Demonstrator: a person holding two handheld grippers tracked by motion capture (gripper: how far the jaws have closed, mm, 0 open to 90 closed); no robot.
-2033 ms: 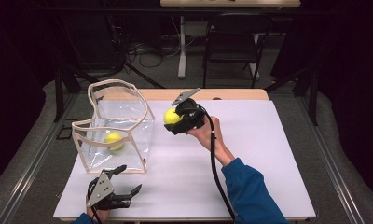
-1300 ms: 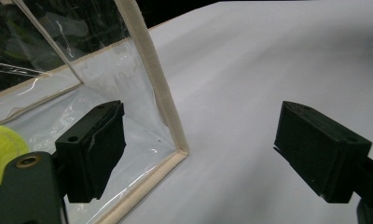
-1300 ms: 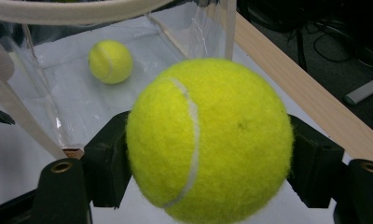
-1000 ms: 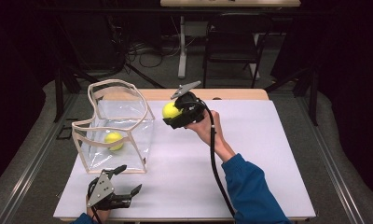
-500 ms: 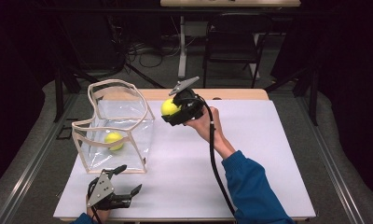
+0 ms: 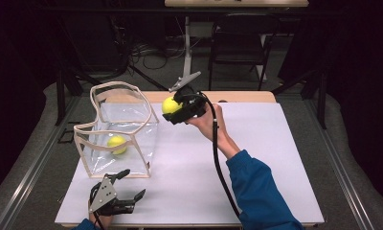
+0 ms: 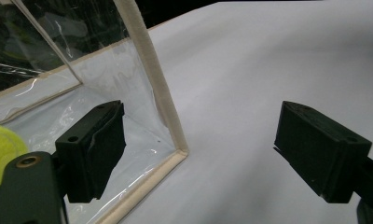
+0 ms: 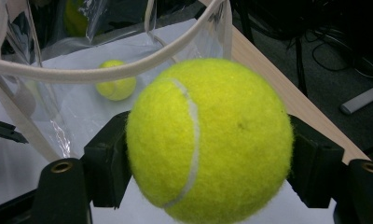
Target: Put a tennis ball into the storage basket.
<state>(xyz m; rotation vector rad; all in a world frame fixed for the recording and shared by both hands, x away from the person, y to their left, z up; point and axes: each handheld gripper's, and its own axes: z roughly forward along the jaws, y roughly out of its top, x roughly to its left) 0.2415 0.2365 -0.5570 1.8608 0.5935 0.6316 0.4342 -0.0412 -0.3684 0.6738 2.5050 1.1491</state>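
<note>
White desk (image 6: 275,158) carries a clear bag (image 6: 118,139); right tongs (image 6: 177,109) grip a tennis ball (image 6: 170,105) in the air just beside the bag's rim. Left tongs (image 6: 125,187) rest open near the bag's front corner.

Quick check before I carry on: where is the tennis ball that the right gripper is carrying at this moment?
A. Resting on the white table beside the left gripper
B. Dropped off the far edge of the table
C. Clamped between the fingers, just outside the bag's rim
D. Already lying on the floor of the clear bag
C: the right gripper is shut on the tennis ball, held up beside the clear bag's rim; the ball inside the bag is a second one.
</note>
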